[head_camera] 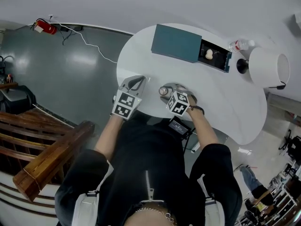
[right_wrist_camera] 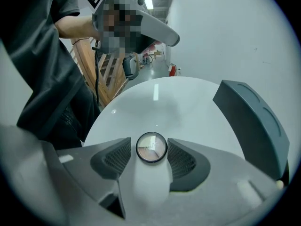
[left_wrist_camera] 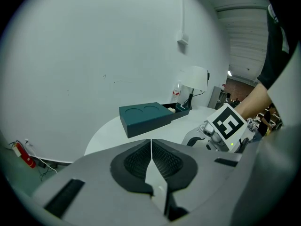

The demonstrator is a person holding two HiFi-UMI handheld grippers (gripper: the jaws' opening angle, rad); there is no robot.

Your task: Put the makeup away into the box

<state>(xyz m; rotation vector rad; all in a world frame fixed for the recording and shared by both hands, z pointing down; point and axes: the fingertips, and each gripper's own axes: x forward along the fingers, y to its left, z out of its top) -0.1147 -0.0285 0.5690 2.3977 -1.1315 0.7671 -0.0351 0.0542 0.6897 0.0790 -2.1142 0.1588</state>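
White table [head_camera: 225, 102] holds teal box [head_camera: 176, 43], round makeup jar [right_wrist_camera: 151, 147].

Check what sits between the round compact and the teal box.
Nothing: only bare white table lies between the round compact and the teal box. The head view shows it, and the right gripper view agrees.

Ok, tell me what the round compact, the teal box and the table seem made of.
Round compact: likely plastic, with a black rim around a shiny clear or mirrored lid.
Teal box: matte and smooth, with no glare; painted wood or plastic, cannot tell which.
Table: white, glossy hard top, perhaps laminate; a light streak reflects in it.
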